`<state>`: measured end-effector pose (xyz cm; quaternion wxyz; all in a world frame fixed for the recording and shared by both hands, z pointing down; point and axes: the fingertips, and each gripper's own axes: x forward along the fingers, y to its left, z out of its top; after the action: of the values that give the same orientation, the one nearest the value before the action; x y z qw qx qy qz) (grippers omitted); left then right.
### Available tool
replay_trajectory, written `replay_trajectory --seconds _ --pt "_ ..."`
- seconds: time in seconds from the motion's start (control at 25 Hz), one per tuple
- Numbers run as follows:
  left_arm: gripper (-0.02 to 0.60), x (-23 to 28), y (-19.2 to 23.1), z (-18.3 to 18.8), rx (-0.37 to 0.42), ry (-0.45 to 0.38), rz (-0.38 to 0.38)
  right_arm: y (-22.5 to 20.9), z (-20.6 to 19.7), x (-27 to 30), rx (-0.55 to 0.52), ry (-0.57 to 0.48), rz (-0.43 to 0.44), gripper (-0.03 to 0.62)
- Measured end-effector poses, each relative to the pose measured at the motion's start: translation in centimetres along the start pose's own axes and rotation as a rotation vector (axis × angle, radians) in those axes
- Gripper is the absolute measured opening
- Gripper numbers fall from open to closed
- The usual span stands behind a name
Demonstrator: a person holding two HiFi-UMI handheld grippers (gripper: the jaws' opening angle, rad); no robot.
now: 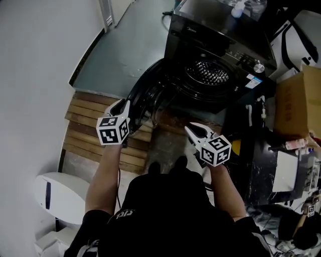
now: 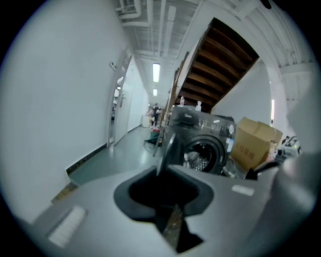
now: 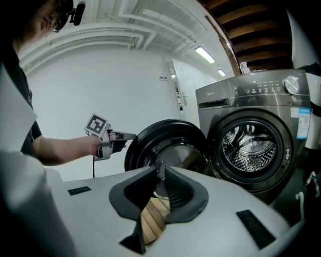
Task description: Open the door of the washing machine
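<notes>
The dark front-loading washing machine (image 1: 220, 45) stands ahead with its steel drum (image 1: 208, 73) exposed. Its round door (image 1: 150, 93) hangs swung out to the left. My left gripper (image 1: 124, 104) is at the door's outer rim and is shut on it. In the left gripper view the door (image 2: 168, 148) shows edge-on and runs into the gap of that gripper (image 2: 163, 173). The right gripper view shows the left gripper (image 3: 131, 136) at the rim of the door (image 3: 165, 145), beside the drum (image 3: 251, 145). My right gripper (image 1: 190, 129) hangs low before the machine, shut, with nothing in it (image 3: 160, 170).
A wooden slatted platform (image 1: 88, 125) lies under the door on the left, against a white wall. A cardboard box (image 1: 298, 100) and cluttered shelving (image 1: 291, 170) crowd the right. A white appliance (image 1: 60, 193) sits at the lower left. Bottles (image 1: 238, 7) stand on the machine's top.
</notes>
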<state>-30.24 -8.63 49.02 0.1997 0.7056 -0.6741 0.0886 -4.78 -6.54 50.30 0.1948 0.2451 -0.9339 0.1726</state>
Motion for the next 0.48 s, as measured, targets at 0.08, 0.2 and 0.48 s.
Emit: replay_trajectory --seconds 0.08,0.2,0.48 --pt "0.044 -0.2 -0.1 0.8 0.007 -0.025 0.009 -0.8 0.2 -0.2 0.003 -0.004 -0.014 0.043" --pt "0.033 -0.4 -1.1 3.1 0.028 -0.09 0.007 -2.4 0.7 -0.5 0.008 -0.017 -0.033 0.041" --pt "0.031 1.9 -5.1 8.1 0.037 -0.177 -0.038 -6.4 2.9 -0.6 -0.015 -0.036 -0.024 0.04"
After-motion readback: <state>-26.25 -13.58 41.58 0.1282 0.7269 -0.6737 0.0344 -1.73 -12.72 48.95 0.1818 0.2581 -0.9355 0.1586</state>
